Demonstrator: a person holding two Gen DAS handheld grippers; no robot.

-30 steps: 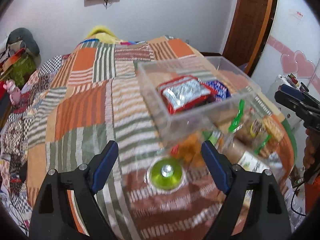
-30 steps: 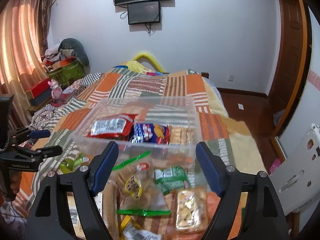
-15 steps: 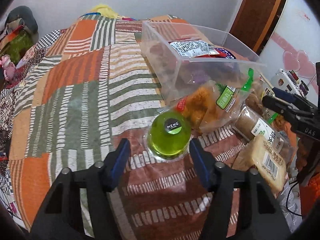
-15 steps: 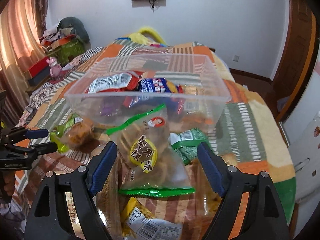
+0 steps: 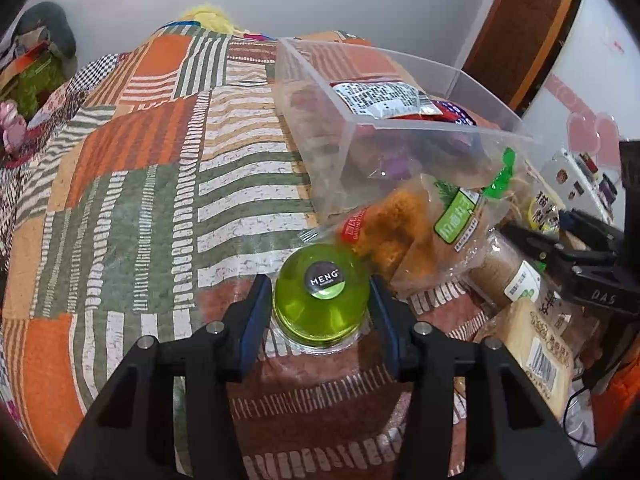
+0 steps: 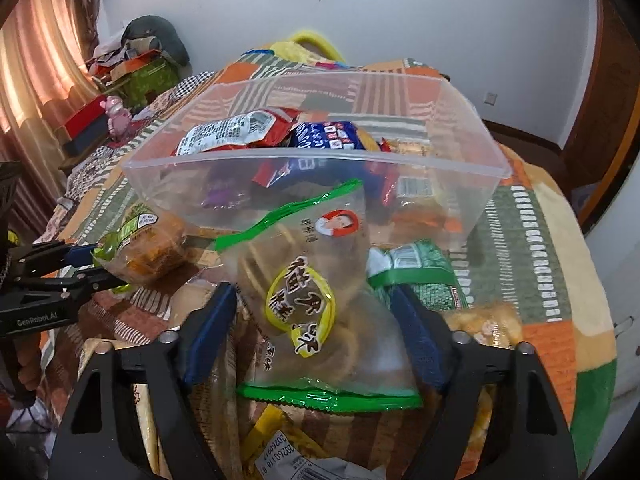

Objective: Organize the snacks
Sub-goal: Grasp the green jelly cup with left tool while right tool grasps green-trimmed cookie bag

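A green jelly cup (image 5: 320,300) with a black round label stands on the patchwork bedspread, in front of a clear plastic bin (image 5: 440,128). My left gripper (image 5: 318,300) is closing on it, both blue pads against its sides. In the right wrist view a clear bag of biscuits (image 6: 304,292) with green seals and a yellow label leans on the bin (image 6: 320,156). My right gripper (image 6: 314,304) straddles this bag, its jaws closing, pads at the bag's edges without squeezing it. A red packet (image 6: 236,130) and a blue packet (image 6: 328,136) lie in the bin.
Loose snacks crowd the bed's near edge: an orange-crumb bag (image 5: 400,216), a green packet (image 6: 416,276), a tan barcoded block (image 5: 536,344). Striped bedspread (image 5: 160,200) stretches left of the bin. Clutter (image 6: 132,64) lies beside the bed, a door (image 5: 520,32) at right.
Both grippers have come down toward the bed. The left jaws narrowed from wide apart to the sides of the jelly cup. The right jaws narrowed around the biscuit bag.
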